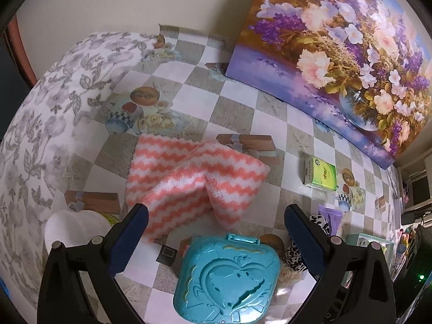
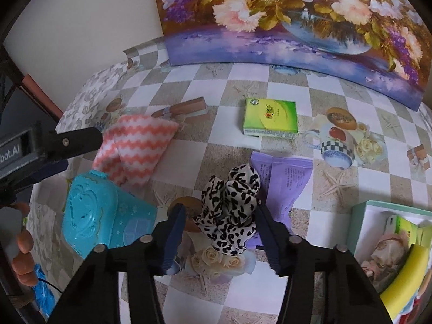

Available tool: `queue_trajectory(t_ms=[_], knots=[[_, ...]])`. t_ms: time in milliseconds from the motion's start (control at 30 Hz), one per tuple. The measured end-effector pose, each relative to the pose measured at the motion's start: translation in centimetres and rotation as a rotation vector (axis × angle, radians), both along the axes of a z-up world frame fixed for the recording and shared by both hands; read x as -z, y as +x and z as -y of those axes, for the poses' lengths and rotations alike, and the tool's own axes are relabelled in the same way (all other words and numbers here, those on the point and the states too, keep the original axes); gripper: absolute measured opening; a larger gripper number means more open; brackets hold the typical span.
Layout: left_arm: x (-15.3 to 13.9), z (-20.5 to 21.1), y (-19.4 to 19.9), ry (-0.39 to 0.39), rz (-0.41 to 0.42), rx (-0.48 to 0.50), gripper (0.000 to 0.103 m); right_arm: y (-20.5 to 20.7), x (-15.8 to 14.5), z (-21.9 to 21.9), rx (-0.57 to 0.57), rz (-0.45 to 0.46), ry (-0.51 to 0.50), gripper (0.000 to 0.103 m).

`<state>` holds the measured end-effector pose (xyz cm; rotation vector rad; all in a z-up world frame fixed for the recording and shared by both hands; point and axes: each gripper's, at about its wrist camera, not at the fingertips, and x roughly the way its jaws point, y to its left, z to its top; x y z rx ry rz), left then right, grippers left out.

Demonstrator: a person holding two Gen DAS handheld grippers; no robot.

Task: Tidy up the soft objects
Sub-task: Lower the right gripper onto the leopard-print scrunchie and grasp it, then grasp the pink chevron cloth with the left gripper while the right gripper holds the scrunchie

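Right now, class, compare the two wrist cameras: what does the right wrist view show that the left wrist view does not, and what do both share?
Only the right wrist view shows the yellow sponge inside the mint tray, and the left gripper's arm from outside.

Only the left wrist view shows the white round object at lower left.

Both share the striped cloth, teal case, leopard-print fabric, green tissue pack, purple packet and flower painting.

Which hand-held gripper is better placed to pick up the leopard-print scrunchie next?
Right. The right hand-held gripper is open with the scrunchie between its fingers; the left hand-held gripper is open over the teal case.
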<state>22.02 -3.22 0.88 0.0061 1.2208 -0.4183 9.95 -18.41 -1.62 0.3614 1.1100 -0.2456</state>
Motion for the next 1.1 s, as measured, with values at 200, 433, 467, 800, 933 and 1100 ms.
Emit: queue_trajectory(t_ms=[200, 433, 467, 800, 933, 1100], knots=[[0.8, -0.1, 0.5, 0.007, -0.007, -0.008, 0.1, 0.2, 1.2, 0.4, 0.013, -0.022, 0.018, 0.046], [1.2, -0.1, 1.0, 0.014, 0.007, -0.007, 0.1, 0.7, 2.1, 0.2, 0.0, -0.042, 0.008, 0.04], [1.2, 0.0, 1.0, 0.01, 0.01, -0.005, 0.1, 0.8, 2.1, 0.1, -0.004, -0.045, 0.003, 0.04], [1.2, 1.2, 1.2, 0.016, 0.057, 0.055, 0.097, 1.4, 2.6, 0.0, -0.026, -0.047, -0.005, 0.033], [1.2, 1.7, 1.4, 0.013, 0.071, 0.07, 0.097, 1.6, 2.6, 0.1, -0.032, -0.049, -0.004, 0.033], [2.9, 2.3, 1.8, 0.03, 0.032, 0.081, 0.094, 1.6, 2.6, 0.0, -0.038, -0.051, -0.007, 0.032]])
